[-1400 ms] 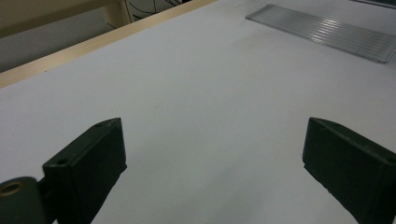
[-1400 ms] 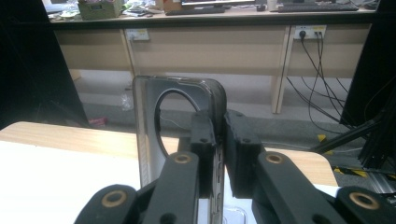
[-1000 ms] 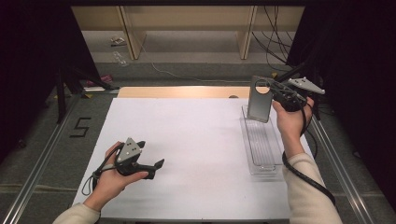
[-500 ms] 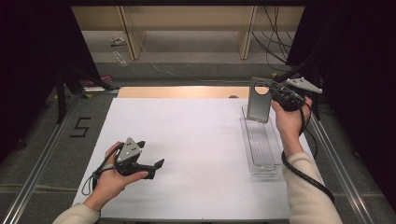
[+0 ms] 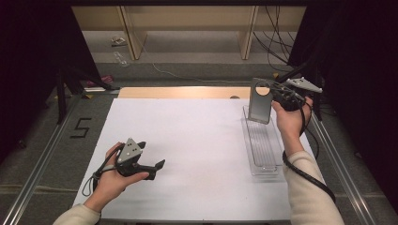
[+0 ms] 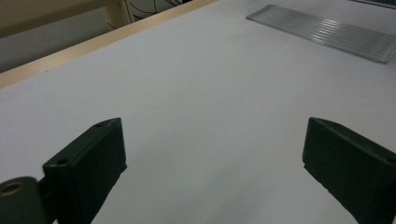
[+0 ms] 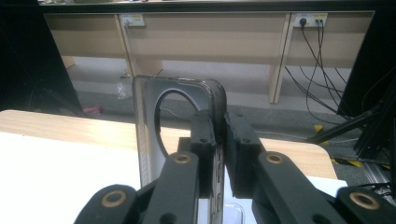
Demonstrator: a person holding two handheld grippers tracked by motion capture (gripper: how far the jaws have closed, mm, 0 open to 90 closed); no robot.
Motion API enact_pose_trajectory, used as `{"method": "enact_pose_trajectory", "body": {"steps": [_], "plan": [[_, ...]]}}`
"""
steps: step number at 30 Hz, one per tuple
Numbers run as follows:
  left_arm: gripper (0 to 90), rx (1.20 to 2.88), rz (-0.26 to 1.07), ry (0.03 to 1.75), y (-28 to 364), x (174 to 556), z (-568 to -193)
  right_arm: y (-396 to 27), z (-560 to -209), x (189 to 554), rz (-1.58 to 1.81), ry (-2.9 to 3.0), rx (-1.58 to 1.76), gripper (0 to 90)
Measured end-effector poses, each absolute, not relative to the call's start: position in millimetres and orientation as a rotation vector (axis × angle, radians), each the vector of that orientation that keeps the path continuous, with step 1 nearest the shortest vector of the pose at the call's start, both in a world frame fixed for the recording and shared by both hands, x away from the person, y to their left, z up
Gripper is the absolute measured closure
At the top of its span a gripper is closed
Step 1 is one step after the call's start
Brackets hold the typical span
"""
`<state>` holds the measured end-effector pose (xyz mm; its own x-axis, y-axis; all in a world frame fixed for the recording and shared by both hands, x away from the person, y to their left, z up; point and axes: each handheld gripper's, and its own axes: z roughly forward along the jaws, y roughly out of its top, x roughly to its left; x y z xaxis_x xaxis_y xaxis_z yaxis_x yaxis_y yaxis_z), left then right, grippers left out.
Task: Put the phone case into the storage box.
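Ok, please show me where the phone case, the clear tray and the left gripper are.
phone case (image 5: pixel 259 108), high view, on its flat grey back.
clear tray (image 5: pixel 263 151), high view, on its ribbed floor.
left gripper (image 5: pixel 157 169), high view, between its open fingertips.

The one readable sign is a black numeral "5" (image 5: pixel 80 127), marked on the grey floor mat to the left of the white surface (image 5: pixel 197 140) in the high view, its top turned slightly away from the surface. No other text, label, brand or number can be read: the phone case, the clear tray and the wall sockets in the right gripper view carry no legible writing.
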<state>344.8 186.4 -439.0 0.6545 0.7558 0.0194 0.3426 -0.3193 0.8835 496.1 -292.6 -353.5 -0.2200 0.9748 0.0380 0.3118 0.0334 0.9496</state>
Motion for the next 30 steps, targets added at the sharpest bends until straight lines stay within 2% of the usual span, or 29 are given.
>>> {"method": "enact_pose_trajectory", "body": {"steps": [30], "plan": [[5.8,1.919,0.544,0.862,186.7,345.1,-439.1,-293.6,-358.0,504.8,1.193,1.628,1.355,83.0]]}}
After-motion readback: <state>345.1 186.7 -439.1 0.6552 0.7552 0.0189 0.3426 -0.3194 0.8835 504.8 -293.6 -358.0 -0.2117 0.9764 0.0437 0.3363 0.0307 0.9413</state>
